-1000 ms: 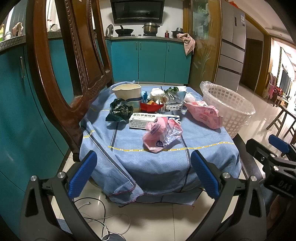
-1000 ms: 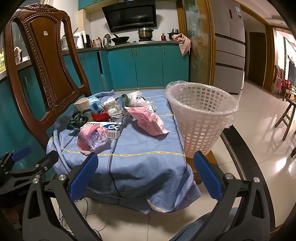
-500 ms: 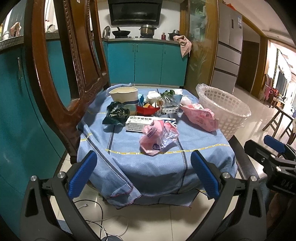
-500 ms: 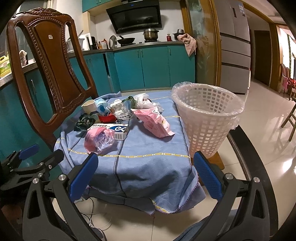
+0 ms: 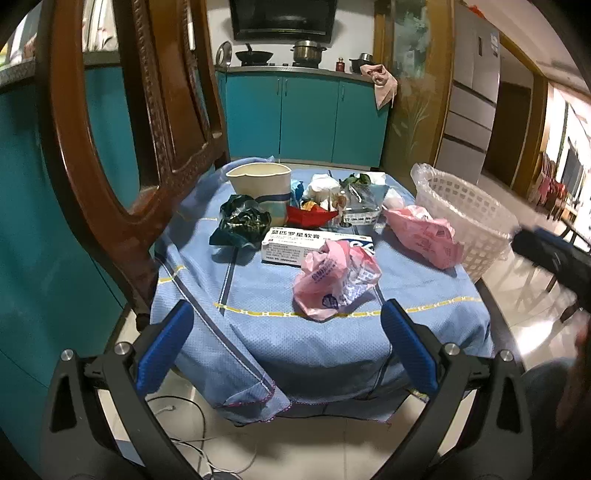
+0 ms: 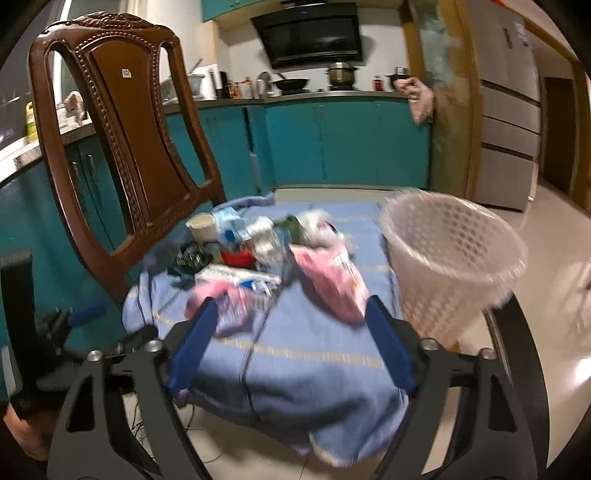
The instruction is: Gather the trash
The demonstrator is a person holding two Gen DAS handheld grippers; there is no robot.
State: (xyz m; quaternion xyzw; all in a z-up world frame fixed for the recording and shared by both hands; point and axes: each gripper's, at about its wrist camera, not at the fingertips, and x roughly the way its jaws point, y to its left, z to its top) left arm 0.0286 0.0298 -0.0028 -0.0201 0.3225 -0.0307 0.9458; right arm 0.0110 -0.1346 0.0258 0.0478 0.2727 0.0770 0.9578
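- Both views sit closer to the cloth-covered tabletop [image 5: 258,295] than a second ago; the right one is blurred, probably mid-approach.
- White lined basket [image 5: 465,218] waits at the right edge, within reach for drops.
- Crumpled pink bag [image 5: 332,280], nearest trash, lies ahead of the left gripper [image 5: 284,347]; right gripper [image 6: 291,343] faces it too.
- Jaws wide, both empty.

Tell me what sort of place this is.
Most likely a home kitchen and dining area. A range hood hangs over a wok and pot on a counter with teal cabinets, a refrigerator stands to the right, and a carved wooden chair is nearby.
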